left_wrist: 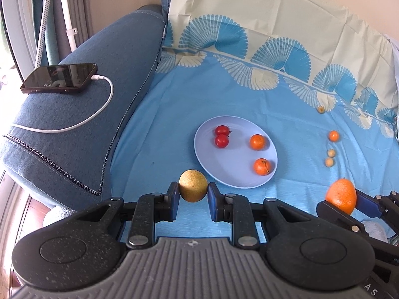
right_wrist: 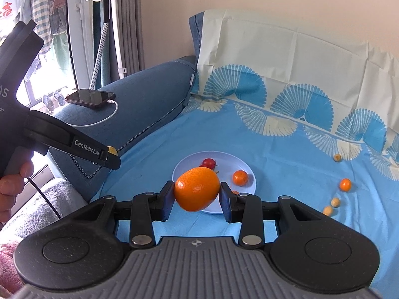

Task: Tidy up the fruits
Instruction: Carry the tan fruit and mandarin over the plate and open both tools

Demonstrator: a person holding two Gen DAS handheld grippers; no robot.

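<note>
Left gripper [left_wrist: 193,195]: black speckled plastic linkage arms, silver pivot screws, blue pads on fingers [left_wrist: 173,199]. Behind fingers: grey ribbed housing with small cross mark, round black caps either side. Right gripper [right_wrist: 197,194]: same build. Side of left gripper body: white "GenRobot.AI" lettering. Bare skin on hand [right_wrist: 11,186].

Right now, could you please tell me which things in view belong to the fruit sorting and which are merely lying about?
Part of the job:
- yellow fruit in the left claw
- large orange in the right claw
- plate holding two red fruits
- loose small orange

Lying about:
- phone
- charging cable
</note>
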